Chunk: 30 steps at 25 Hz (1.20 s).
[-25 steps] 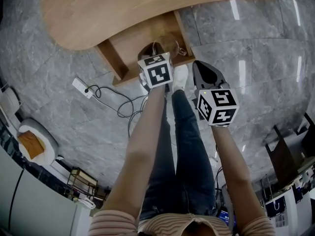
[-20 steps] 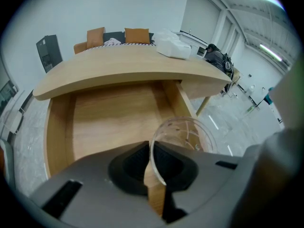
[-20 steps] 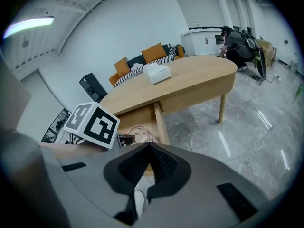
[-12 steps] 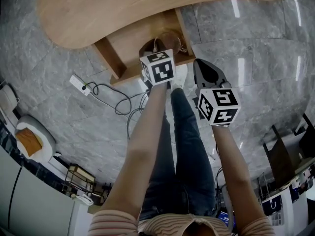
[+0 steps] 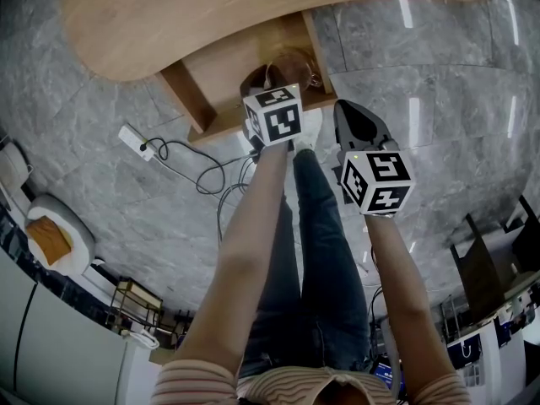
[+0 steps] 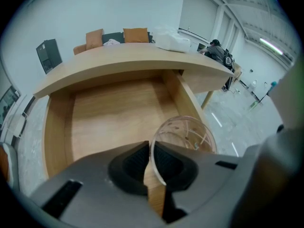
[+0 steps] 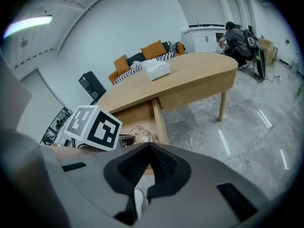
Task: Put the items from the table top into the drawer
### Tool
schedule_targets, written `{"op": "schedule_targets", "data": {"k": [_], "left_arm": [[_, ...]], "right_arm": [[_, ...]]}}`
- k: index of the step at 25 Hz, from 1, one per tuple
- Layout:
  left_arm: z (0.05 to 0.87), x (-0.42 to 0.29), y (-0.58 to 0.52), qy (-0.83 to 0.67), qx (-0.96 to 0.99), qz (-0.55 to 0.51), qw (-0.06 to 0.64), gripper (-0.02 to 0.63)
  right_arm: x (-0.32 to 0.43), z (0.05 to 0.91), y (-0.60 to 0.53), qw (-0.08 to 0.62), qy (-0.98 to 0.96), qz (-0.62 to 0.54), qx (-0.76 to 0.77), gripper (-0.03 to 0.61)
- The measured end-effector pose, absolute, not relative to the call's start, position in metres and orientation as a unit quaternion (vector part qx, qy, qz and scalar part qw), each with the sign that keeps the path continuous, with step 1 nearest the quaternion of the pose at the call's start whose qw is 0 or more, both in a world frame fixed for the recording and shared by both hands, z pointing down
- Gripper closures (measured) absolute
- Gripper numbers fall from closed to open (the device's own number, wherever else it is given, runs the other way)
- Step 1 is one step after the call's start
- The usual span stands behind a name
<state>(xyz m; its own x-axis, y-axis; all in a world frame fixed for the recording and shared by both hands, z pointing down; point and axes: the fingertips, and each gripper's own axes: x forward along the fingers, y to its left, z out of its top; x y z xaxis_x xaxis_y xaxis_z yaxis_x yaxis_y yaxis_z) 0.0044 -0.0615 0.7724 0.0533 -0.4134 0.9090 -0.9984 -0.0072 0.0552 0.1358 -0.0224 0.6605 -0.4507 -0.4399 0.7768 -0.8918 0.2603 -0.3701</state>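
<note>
A clear glass cup (image 6: 187, 132) hangs tilted over the open wooden drawer (image 6: 109, 113), and my left gripper (image 6: 151, 148) is shut on its rim. In the head view the cup (image 5: 291, 64) shows just beyond the left gripper's marker cube (image 5: 274, 116), above the drawer (image 5: 224, 66) under the curved table top (image 5: 253, 7). My right gripper (image 5: 350, 116) is shut with nothing in it, over the floor to the right of the drawer. In the right gripper view its jaws (image 7: 148, 148) meet, with the cup (image 7: 140, 134) behind them. A white tissue box (image 7: 156, 70) lies on the table top.
A power strip (image 5: 135, 142) with looping cables lies on the grey stone floor left of the drawer. The person's legs and a white shoe (image 5: 308, 129) are below the drawer front. A table leg (image 7: 222, 106) stands at the right, and a dark chair (image 5: 485, 268) is farther right.
</note>
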Motion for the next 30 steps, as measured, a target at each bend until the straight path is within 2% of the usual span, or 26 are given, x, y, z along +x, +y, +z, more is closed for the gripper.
{"op": "schedule_targets", "data": {"k": [15,24,30], "left_arm": [[0.776,0.008,-0.056,-0.577,0.605,0.375,0.401,0.585],[0.770,0.010,-0.057,-0.573,0.605,0.344,0.433,0.584],[0.743,0.010,-0.053,-0.574,0.611,0.321,0.441,0.548]], "right_arm": [[0.138,0.663,-0.018,0.277,-0.743,0.415,0.446,0.578],[0.136,0.657,-0.020,0.272,-0.747,0.412,0.446,0.578],[0.135,0.641,-0.025,0.267,-0.754,0.403,0.444,0.578]]}}
